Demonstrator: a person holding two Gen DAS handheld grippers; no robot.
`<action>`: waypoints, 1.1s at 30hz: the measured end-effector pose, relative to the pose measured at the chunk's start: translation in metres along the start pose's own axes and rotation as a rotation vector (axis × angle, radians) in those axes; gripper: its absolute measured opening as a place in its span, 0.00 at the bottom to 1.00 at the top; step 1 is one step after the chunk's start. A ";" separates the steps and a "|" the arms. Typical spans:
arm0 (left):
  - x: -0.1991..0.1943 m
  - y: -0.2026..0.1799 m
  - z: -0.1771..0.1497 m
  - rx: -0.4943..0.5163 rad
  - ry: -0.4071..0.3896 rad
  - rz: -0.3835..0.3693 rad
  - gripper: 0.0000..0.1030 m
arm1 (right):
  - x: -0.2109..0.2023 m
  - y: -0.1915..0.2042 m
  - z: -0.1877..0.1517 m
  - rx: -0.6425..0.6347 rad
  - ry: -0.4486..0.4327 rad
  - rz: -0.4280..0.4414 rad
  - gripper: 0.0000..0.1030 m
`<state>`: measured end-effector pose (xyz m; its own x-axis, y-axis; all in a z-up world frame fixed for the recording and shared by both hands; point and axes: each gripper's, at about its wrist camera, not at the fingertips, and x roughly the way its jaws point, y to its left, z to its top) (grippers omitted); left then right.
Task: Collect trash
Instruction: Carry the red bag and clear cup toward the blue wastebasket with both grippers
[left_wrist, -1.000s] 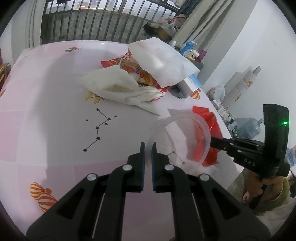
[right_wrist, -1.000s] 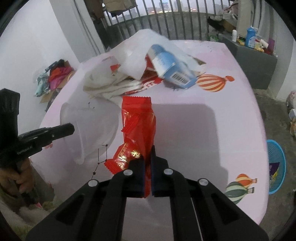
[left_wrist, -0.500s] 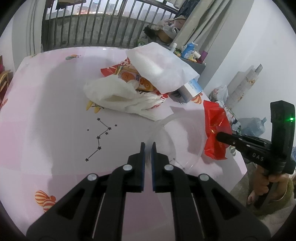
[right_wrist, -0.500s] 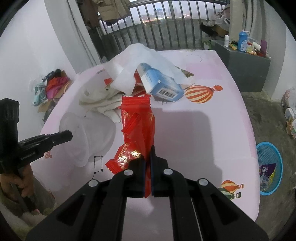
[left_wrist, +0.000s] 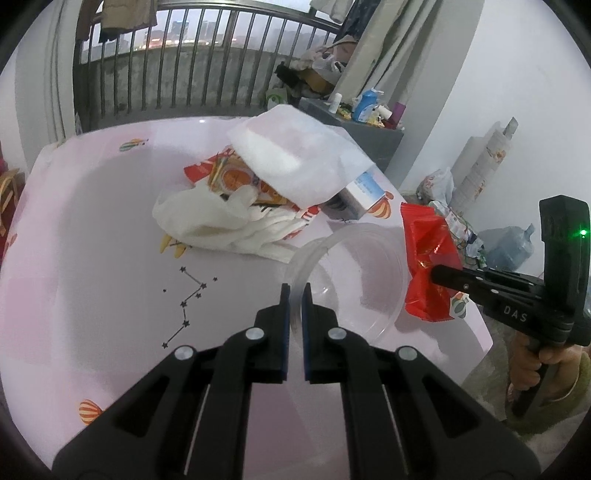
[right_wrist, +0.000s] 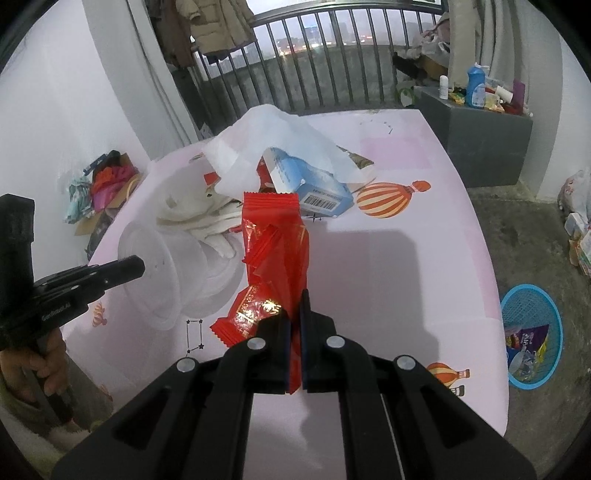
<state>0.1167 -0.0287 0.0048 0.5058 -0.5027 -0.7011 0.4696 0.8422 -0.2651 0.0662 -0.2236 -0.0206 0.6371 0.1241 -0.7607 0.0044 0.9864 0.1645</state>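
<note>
Meanwhile blue basket (right_wrist: 533, 338) on the floor holds several wrappers (right_wrist: 526, 341)

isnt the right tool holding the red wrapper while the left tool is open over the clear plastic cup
Not quite: the left tool is shut on the rim of the clear plastic cup, as the left wrist view shows. The right tool does hold the red wrapper.

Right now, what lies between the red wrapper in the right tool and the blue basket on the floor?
In the right wrist view, only bare pink tablecloth and then concrete floor separate the red wrapper from the blue basket.
</note>
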 end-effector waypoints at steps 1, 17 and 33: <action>0.000 -0.002 0.001 0.005 -0.002 0.000 0.03 | -0.001 -0.001 0.000 0.002 -0.003 0.000 0.04; -0.010 -0.029 0.010 0.081 -0.050 0.006 0.03 | -0.024 -0.010 0.001 0.025 -0.062 -0.024 0.04; -0.001 -0.074 0.033 0.195 -0.081 -0.063 0.03 | -0.057 -0.038 -0.005 0.084 -0.130 -0.081 0.04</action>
<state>0.1050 -0.0973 0.0467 0.5236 -0.5737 -0.6298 0.6293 0.7588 -0.1679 0.0255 -0.2674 0.0131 0.7261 0.0241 -0.6872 0.1205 0.9795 0.1616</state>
